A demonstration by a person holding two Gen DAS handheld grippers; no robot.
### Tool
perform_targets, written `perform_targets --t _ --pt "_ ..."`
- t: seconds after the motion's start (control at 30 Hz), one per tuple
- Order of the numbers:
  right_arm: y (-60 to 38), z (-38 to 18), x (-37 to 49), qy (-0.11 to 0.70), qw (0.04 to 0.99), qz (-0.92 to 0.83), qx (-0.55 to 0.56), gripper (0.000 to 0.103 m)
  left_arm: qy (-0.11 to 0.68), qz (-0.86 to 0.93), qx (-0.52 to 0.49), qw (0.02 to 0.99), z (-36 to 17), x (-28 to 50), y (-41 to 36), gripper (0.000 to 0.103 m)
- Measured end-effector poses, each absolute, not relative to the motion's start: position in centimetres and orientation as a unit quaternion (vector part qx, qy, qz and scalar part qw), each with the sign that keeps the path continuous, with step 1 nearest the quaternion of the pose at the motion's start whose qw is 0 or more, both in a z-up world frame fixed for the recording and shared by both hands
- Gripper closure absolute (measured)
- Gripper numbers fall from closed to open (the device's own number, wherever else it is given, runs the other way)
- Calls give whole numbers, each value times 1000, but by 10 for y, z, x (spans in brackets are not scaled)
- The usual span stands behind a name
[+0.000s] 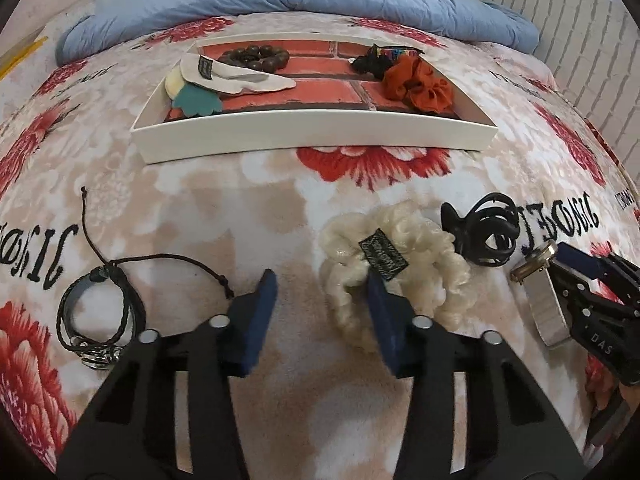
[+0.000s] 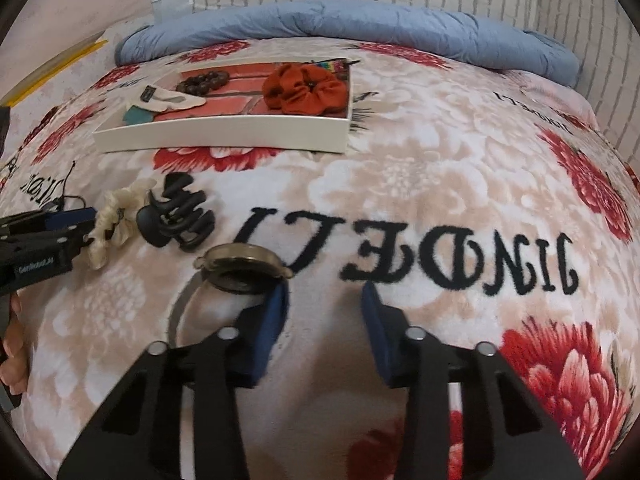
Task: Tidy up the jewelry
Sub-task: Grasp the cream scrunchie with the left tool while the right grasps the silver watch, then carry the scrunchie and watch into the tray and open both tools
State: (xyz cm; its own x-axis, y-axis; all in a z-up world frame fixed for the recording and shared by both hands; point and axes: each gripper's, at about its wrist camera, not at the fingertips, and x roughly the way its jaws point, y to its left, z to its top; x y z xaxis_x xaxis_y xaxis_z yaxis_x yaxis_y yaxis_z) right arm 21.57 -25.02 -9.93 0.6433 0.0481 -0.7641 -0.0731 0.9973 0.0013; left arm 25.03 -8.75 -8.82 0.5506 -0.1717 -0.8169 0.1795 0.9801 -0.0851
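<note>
Sorting is partway done, it seems: the tray point(image 1: 312, 136) on the bed point(image 1: 224, 208) already holds one bead bracelet point(image 1: 256, 57), one orange scrunchie point(image 1: 418, 86) and some cloth pieces. Four items are left on the bed: one cream scrunchie point(image 1: 416, 276), one claw clip point(image 1: 486, 230), one watch point(image 2: 240, 261), one cord bracelet point(image 1: 98, 312). The left gripper point(image 1: 322, 286) is spread wide at the cream scrunchie, one jaw over it; the right gripper point(image 2: 324, 296) is spread at the watch, gripping nothing. Next, closing and carrying to the tray is probably called for.
</note>
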Motion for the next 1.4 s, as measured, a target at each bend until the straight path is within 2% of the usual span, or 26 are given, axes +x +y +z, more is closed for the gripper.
perform_targets --t 0.1,0.2,0.3,0.63,1.4 --pt "-246 -99 215 423 905 41 -18 82 462 -104 9 881 -88 248 -89 84" --pt "-245 -100 214 426 903 49 -16 89 464 -105 5 880 -87 248 -86 89" --pt "-243 -100 214 427 903 54 -17 94 466 -108 1 878 -87 248 -82 91" --pt "-242 -94 212 415 908 56 -21 97 462 -110 0 880 -81 246 -73 95" --pt "-275 -42 247 355 935 10 -3 99 434 -97 -16 896 -41 287 -37 95"
